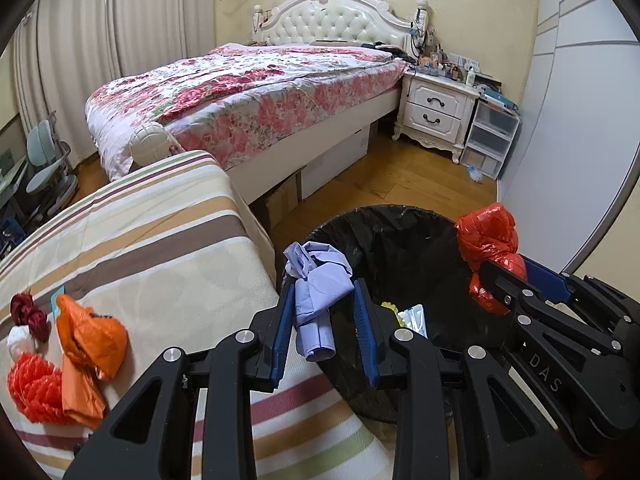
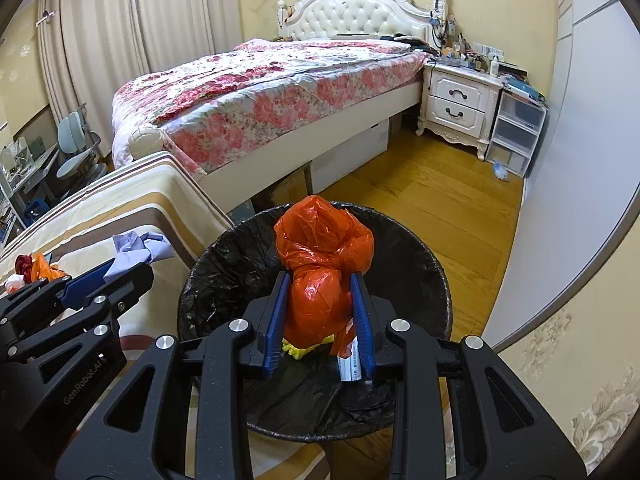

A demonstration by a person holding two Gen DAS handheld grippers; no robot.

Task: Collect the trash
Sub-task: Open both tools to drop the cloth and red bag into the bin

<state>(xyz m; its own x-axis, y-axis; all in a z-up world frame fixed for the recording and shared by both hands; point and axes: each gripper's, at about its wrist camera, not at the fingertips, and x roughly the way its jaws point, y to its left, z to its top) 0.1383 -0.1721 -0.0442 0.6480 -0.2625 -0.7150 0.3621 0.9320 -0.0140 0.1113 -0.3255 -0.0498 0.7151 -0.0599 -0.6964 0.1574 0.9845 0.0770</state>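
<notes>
In the left wrist view, the left gripper (image 1: 325, 304) is clenched on a crumpled lilac cloth (image 1: 316, 296) at the near left rim of the black-lined trash bin (image 1: 420, 240), while an orange bag (image 1: 90, 340) and red mesh (image 1: 34, 390) lie on the striped cover (image 1: 160, 240) at near left. In the right wrist view, the right gripper (image 2: 320, 312) grasps a red plastic bag (image 2: 320, 264) over the bin's opening, with yellow scraps (image 2: 298, 350) inside below it.

"DAS" on right gripper (image 1: 506, 280); "GenRobot.AI" on left gripper (image 2: 106, 280)
</notes>
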